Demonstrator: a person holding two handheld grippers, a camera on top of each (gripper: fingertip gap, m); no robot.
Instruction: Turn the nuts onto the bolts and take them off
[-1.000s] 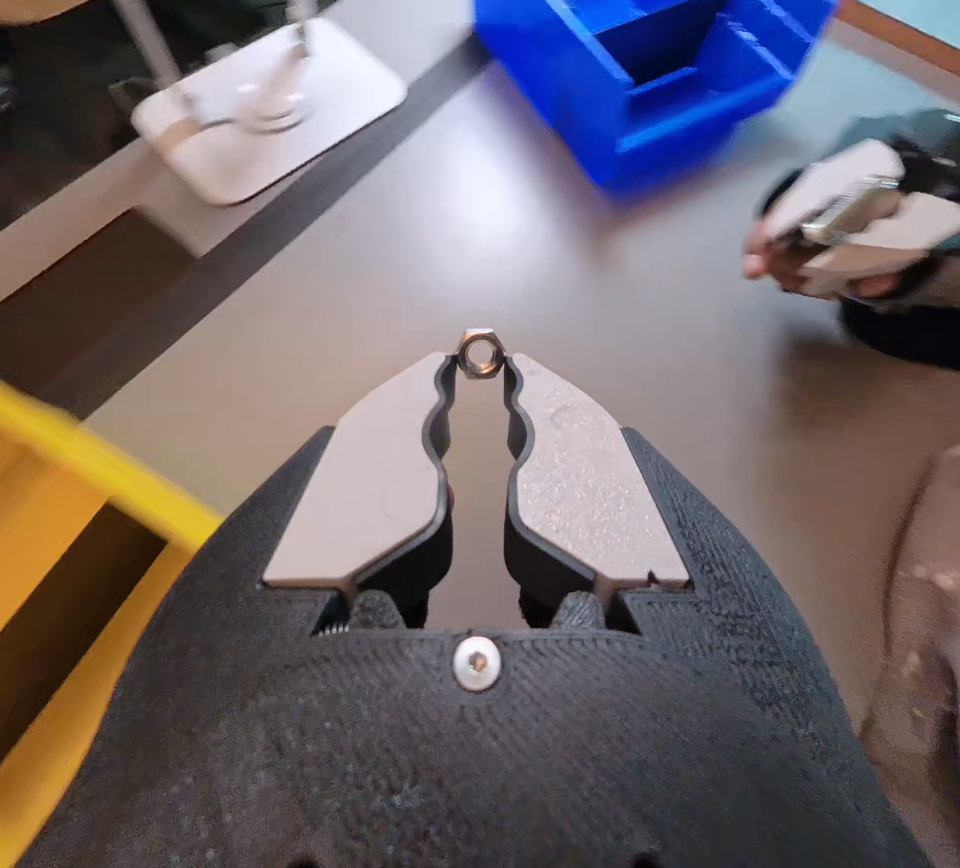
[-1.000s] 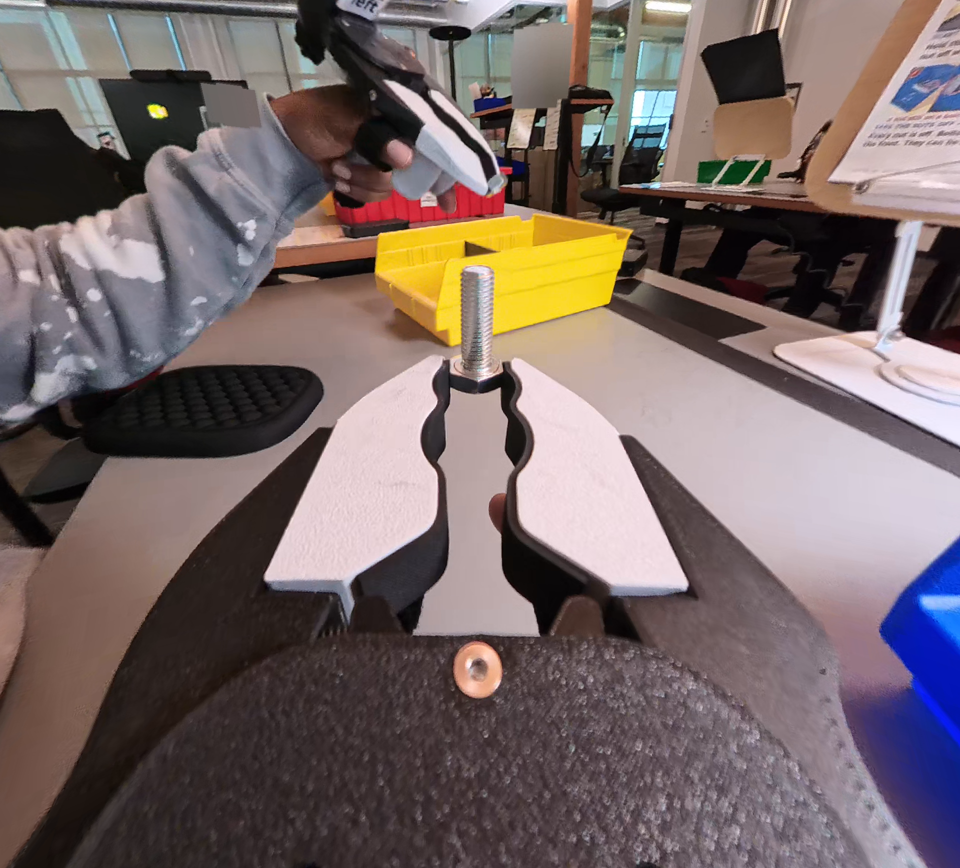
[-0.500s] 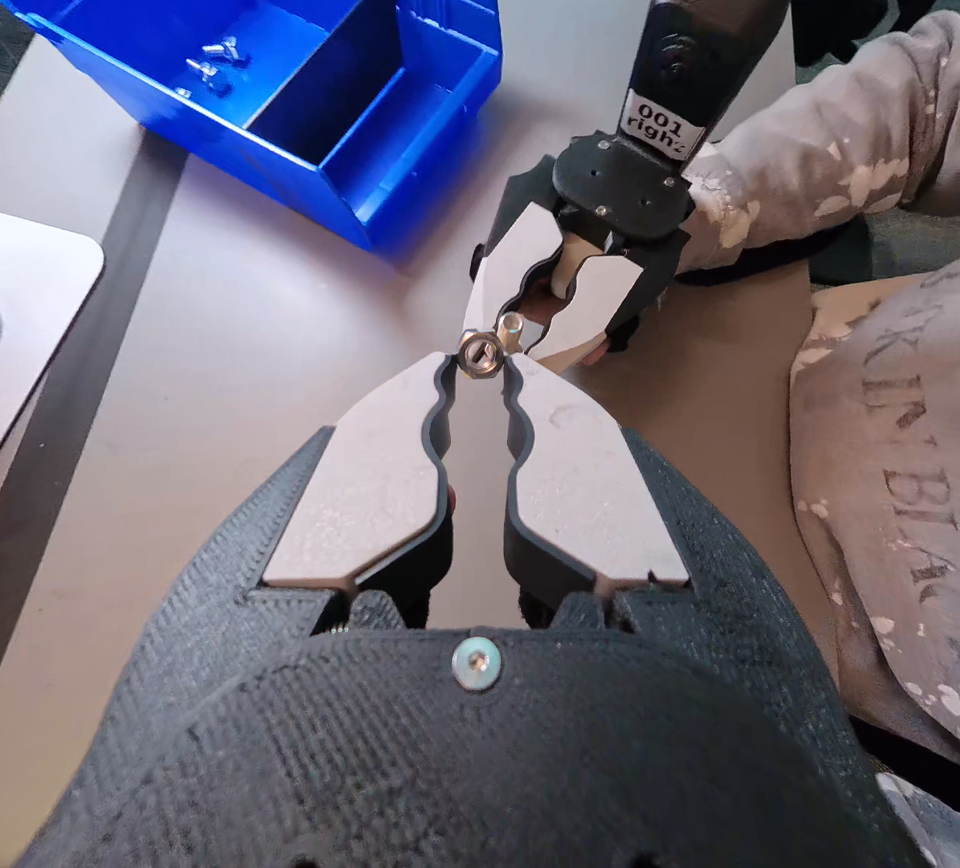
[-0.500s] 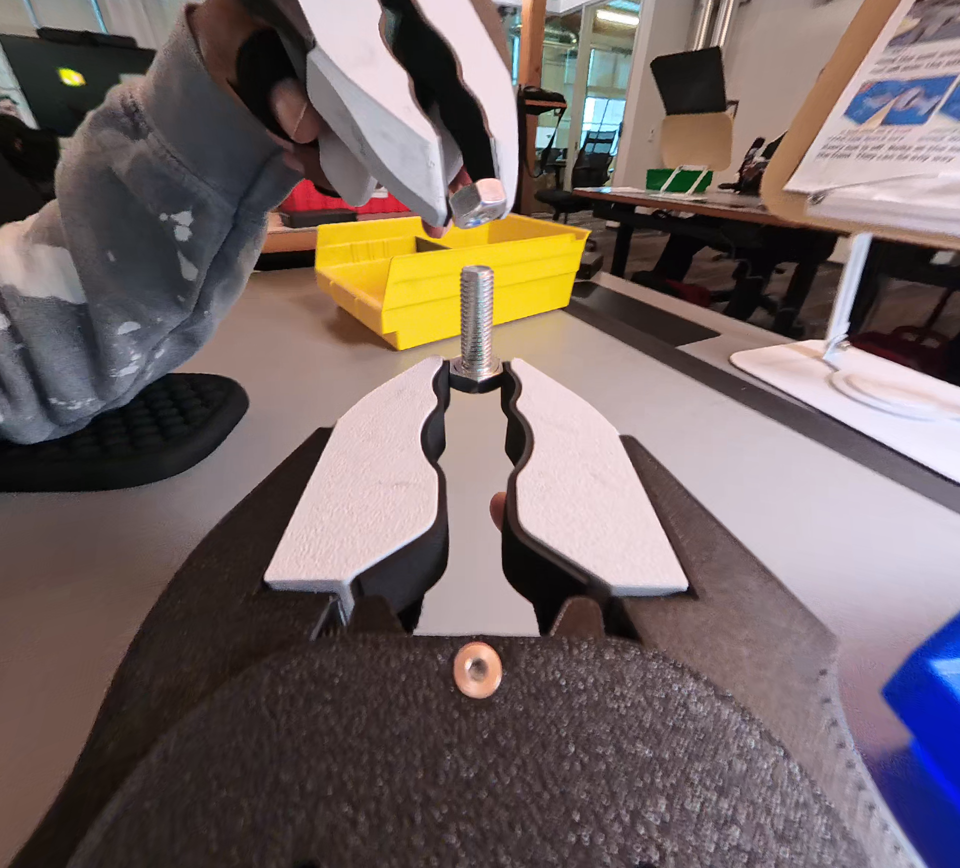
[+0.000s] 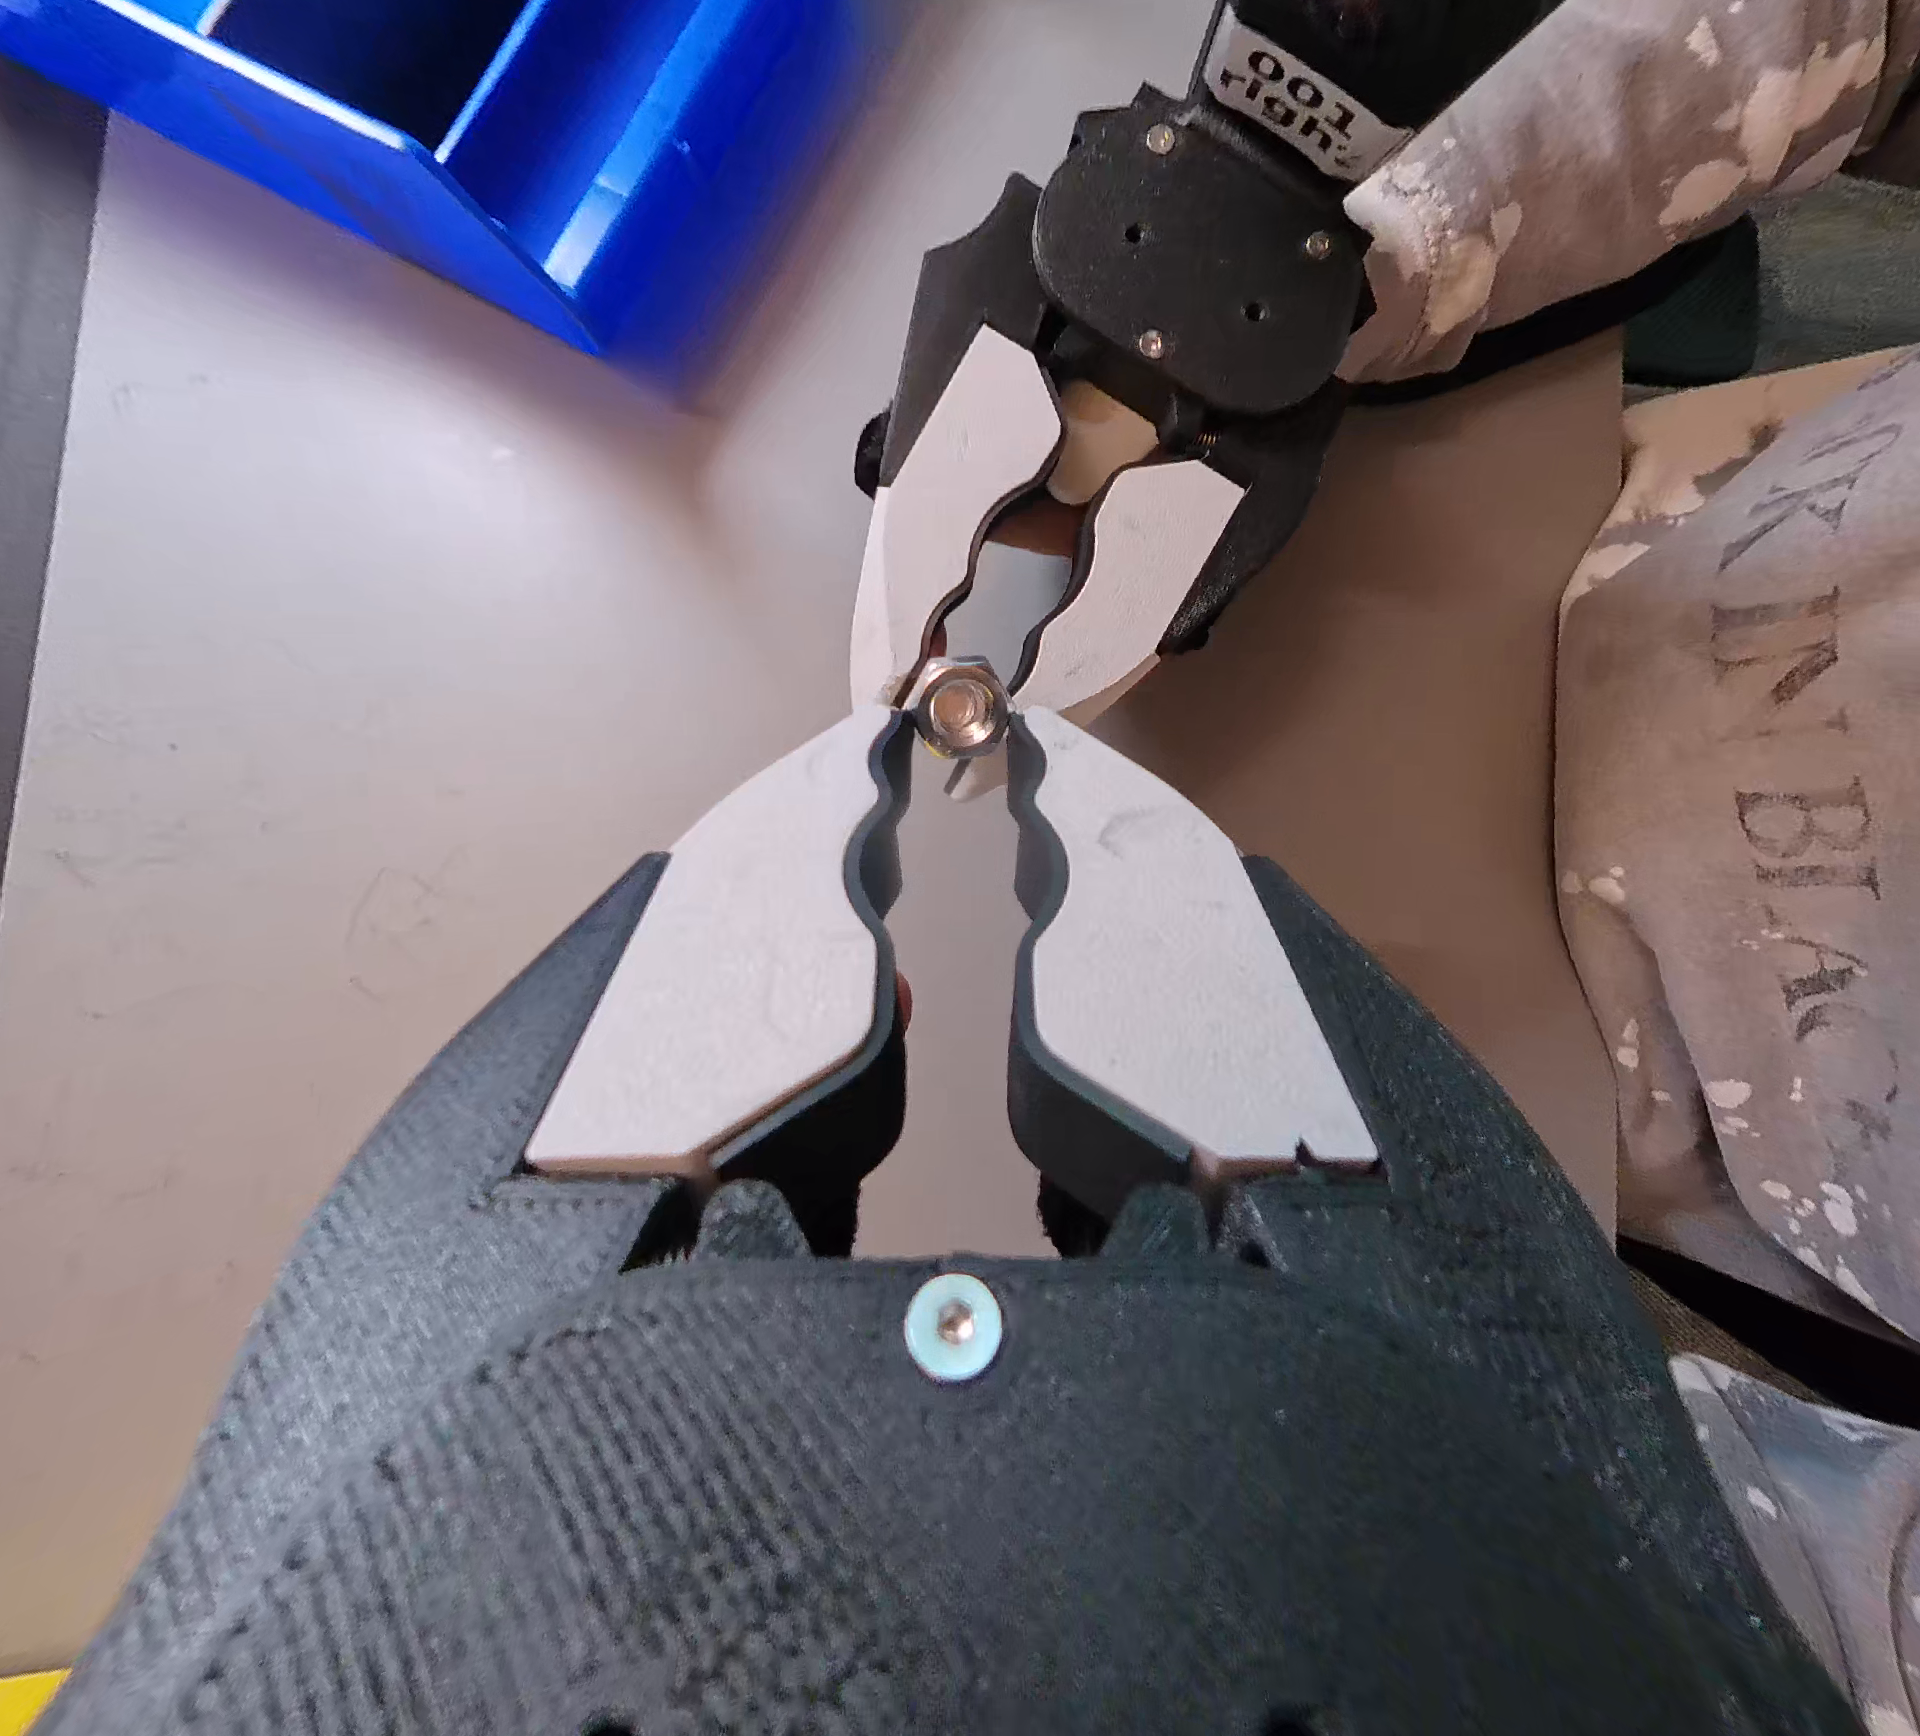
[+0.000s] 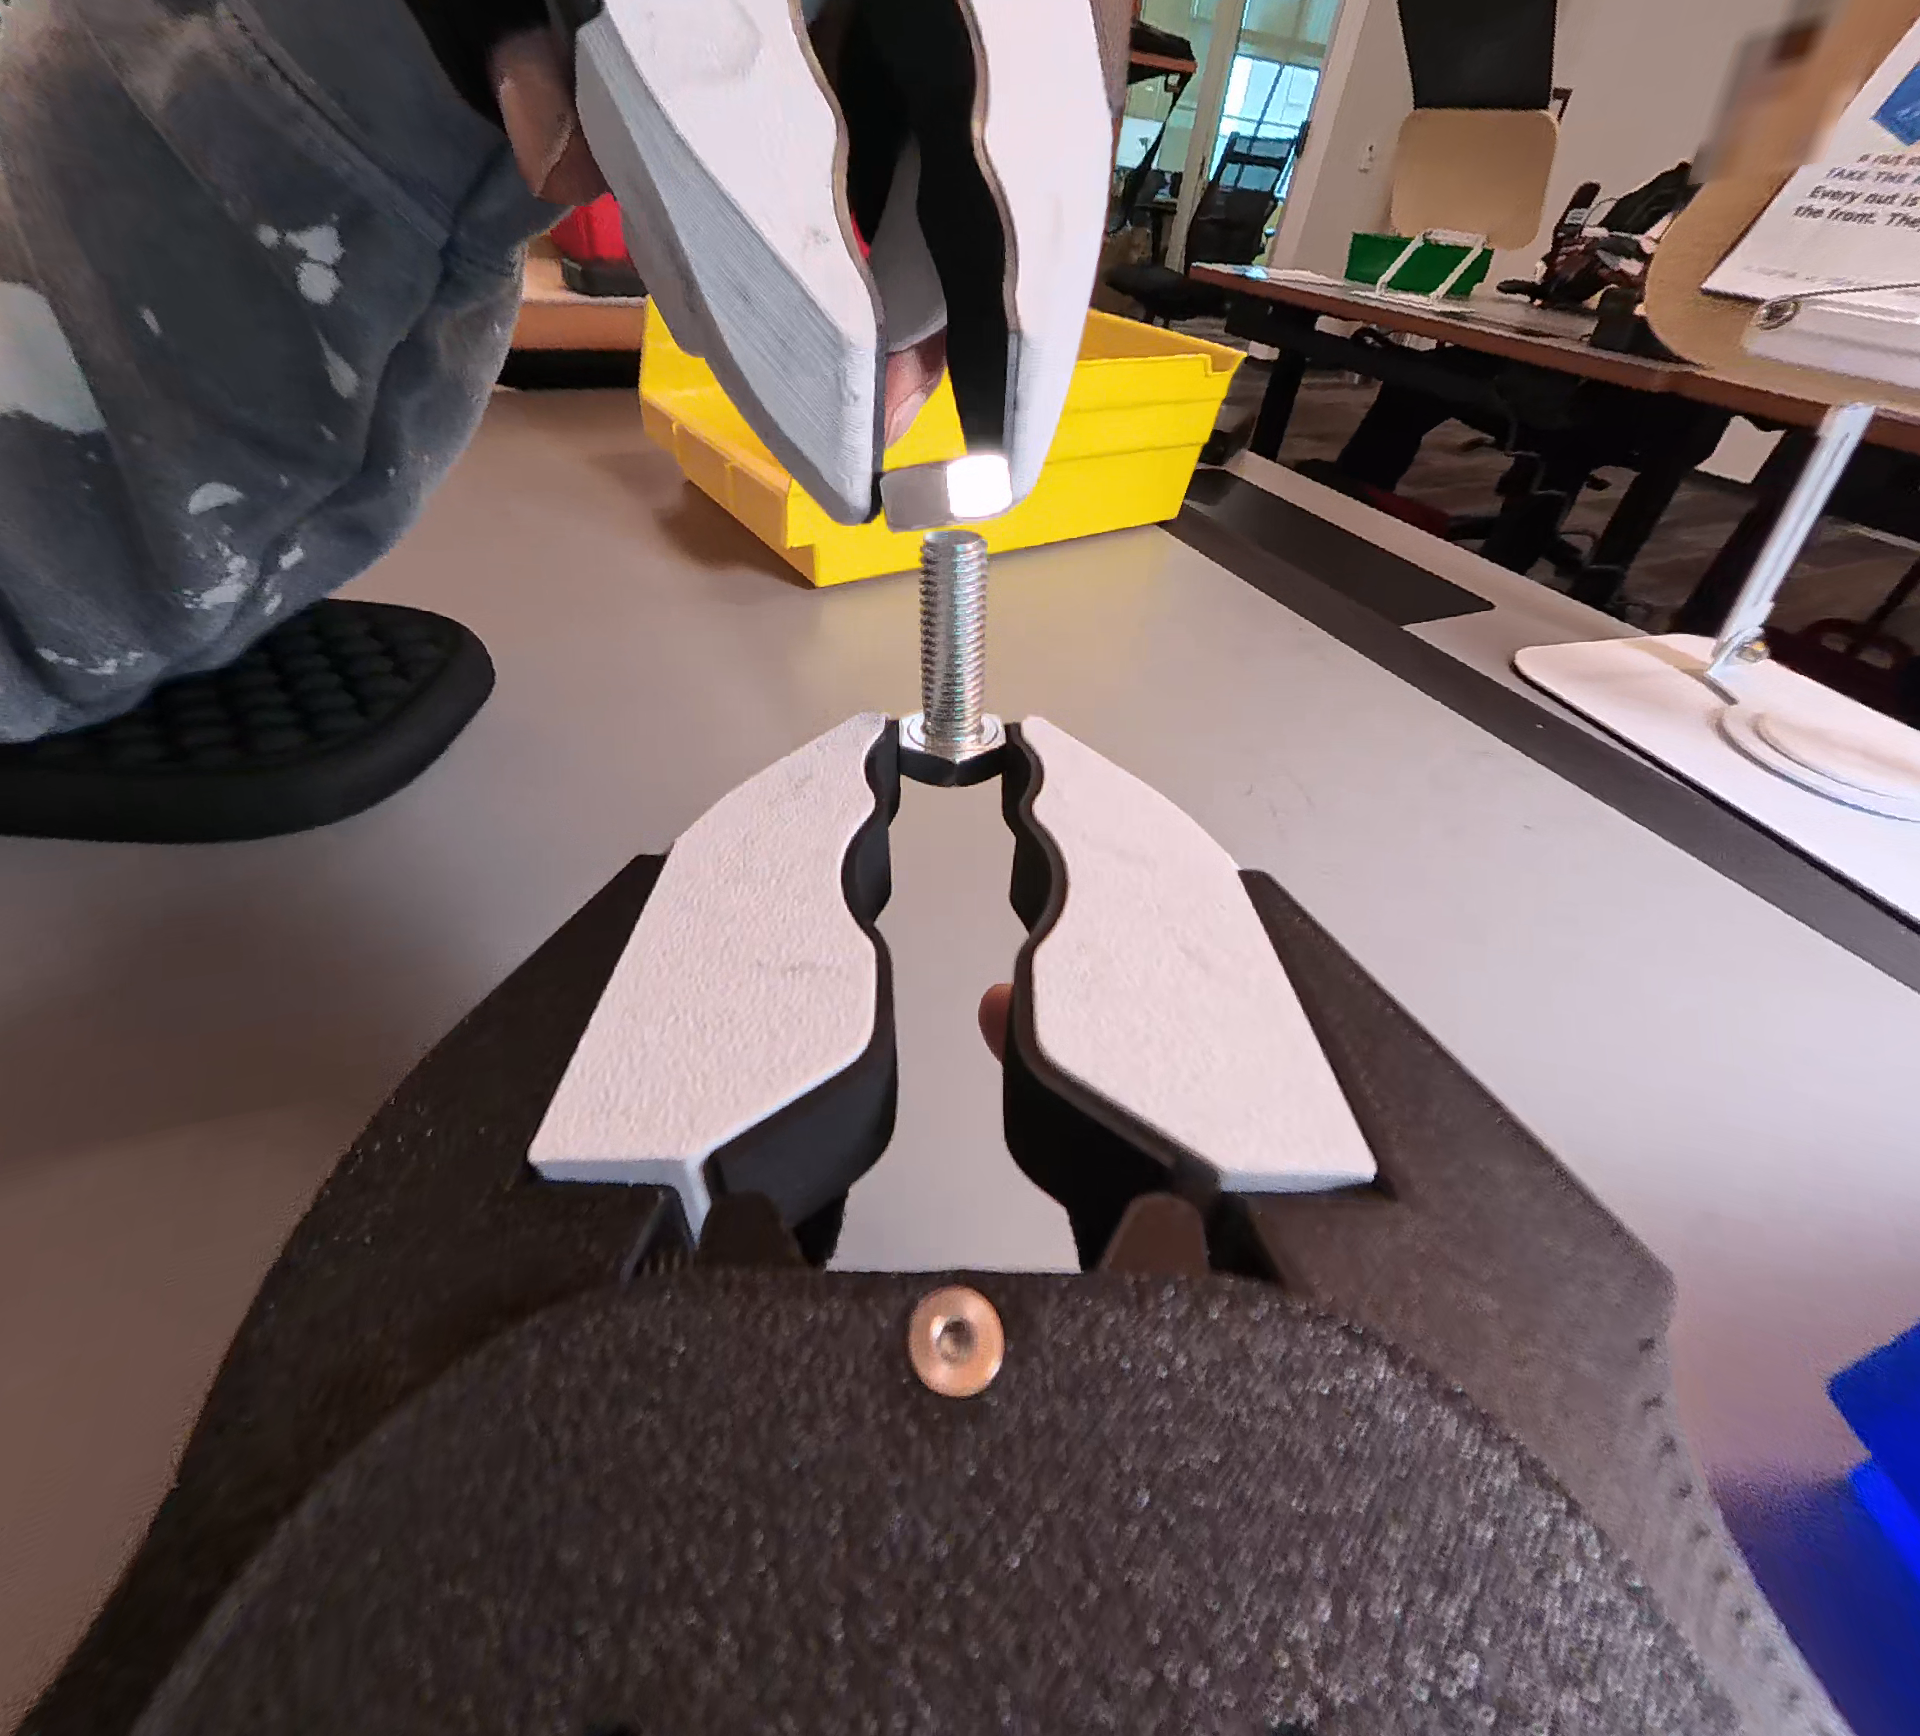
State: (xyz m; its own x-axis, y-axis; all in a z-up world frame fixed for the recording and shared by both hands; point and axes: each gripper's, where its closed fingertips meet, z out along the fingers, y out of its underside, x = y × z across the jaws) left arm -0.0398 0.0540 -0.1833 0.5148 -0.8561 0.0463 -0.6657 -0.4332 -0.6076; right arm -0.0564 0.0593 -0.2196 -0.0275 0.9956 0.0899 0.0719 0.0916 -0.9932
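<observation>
The left gripper (image 5: 958,736) is pinched nearly closed on a hex nut (image 5: 961,710), held flat at the very tips of its fingers. Half a second ago that nut hung higher and off to one side of the bolt; now it sits directly over the threaded end, just touching or a hair above it. I cannot tell which. From the left wrist view the bolt's tip shows through the nut's bore, so the two look lined up.

The right gripper (image 6: 951,744) is clamped on the hex head of the bolt (image 6: 954,637), shank standing upright just beyond its fingertips, as before.

Alignment appears done; the next step is likely starting the thread without crossing it.
</observation>
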